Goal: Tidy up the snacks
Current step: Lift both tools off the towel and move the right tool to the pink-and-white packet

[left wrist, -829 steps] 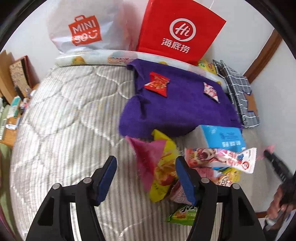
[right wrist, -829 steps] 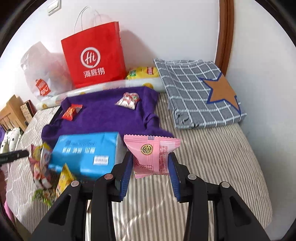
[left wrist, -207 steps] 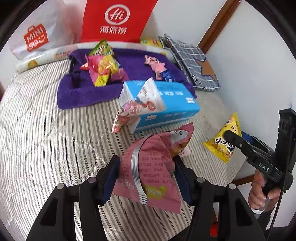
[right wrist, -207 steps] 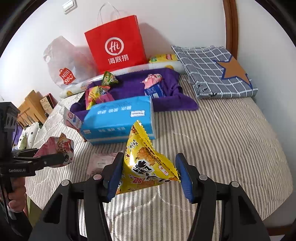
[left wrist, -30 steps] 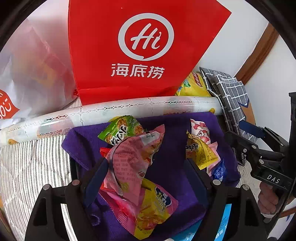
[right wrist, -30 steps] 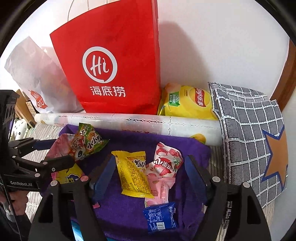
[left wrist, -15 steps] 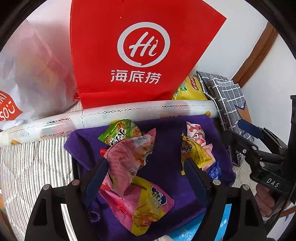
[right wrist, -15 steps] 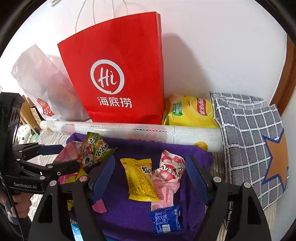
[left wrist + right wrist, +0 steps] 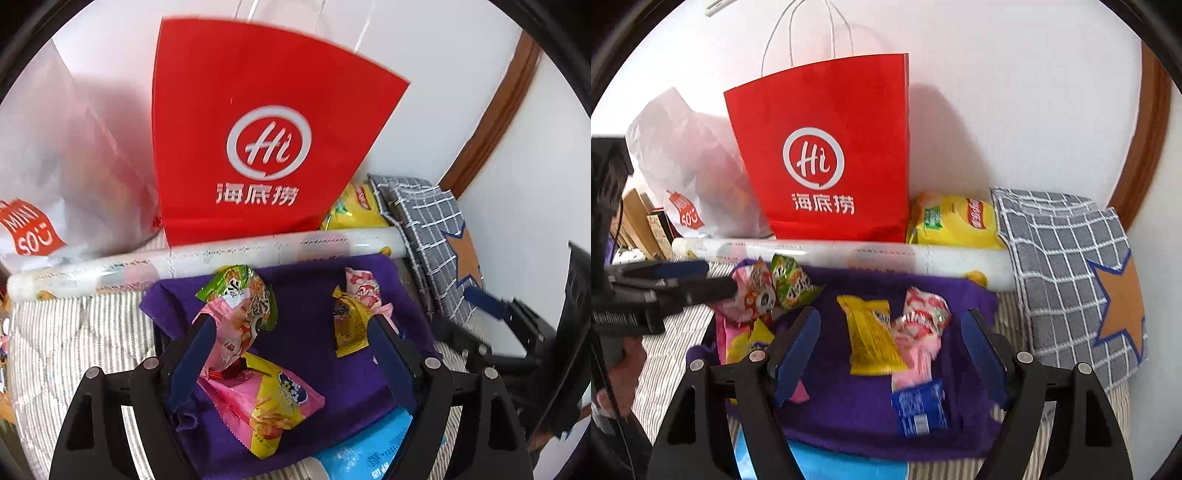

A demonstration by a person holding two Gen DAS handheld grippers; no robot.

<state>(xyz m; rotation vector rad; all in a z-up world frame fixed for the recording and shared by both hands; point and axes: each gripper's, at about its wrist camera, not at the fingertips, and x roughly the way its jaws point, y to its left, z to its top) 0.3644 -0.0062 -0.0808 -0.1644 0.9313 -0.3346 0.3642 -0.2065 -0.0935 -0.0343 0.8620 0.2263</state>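
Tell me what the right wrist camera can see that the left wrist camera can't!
Only the right wrist view shows the small blue packet and the red bag's handles. Only the left wrist view shows the pink-and-yellow packet whole. Both show the red bag, the purple towel with the snacks lying on it, the yellow packet, and the checked cloth.

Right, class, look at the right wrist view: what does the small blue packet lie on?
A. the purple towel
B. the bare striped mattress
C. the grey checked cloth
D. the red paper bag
A: the small blue packet lies on the purple towel, just below the pink and yellow snack packs, and it is clear of the grey checked cloth.
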